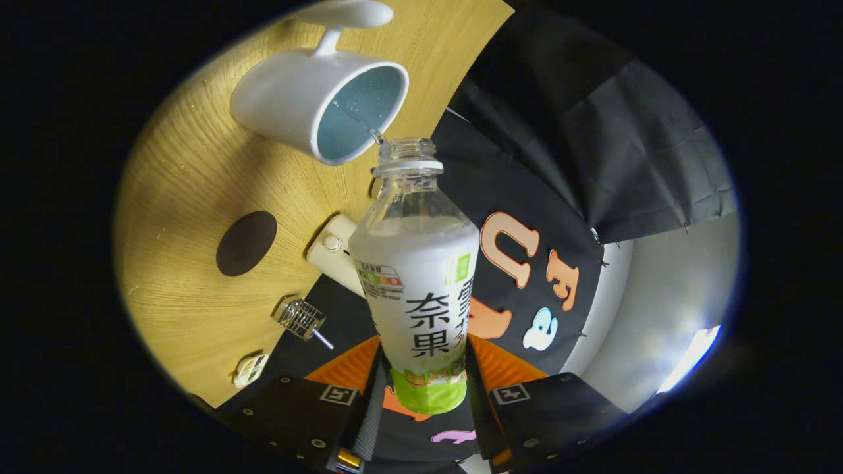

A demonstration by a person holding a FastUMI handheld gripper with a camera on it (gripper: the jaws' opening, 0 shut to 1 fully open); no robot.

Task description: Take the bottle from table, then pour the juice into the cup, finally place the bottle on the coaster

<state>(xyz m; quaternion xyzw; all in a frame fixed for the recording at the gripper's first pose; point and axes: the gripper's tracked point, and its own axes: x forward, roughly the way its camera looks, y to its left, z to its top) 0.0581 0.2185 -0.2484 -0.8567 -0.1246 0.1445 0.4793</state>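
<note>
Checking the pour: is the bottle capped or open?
Open: the bottle, gripped between the jaws, has a bare neck, and a thin stream runs into the cup.

**Hidden and cut-off parts**

The bottle [421, 283] covers part of a white cylinder [334, 253] behind it. The gripper [427, 388] fingers' [342, 375] pads sit behind the bottle's base. The cup's [316, 99] handle is cut off.

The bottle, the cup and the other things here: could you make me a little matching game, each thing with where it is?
Things:
1. bottle
2. cup
3. coaster
4. tool

Places or states:
A. dark, round, bare on the table
B. shut on the bottle
C. white, beyond the bottle's mouth, catching a thin stream
D. tilted, cap off, between the fingers

Pairs: 1-D, 2-C, 3-A, 4-B
</note>
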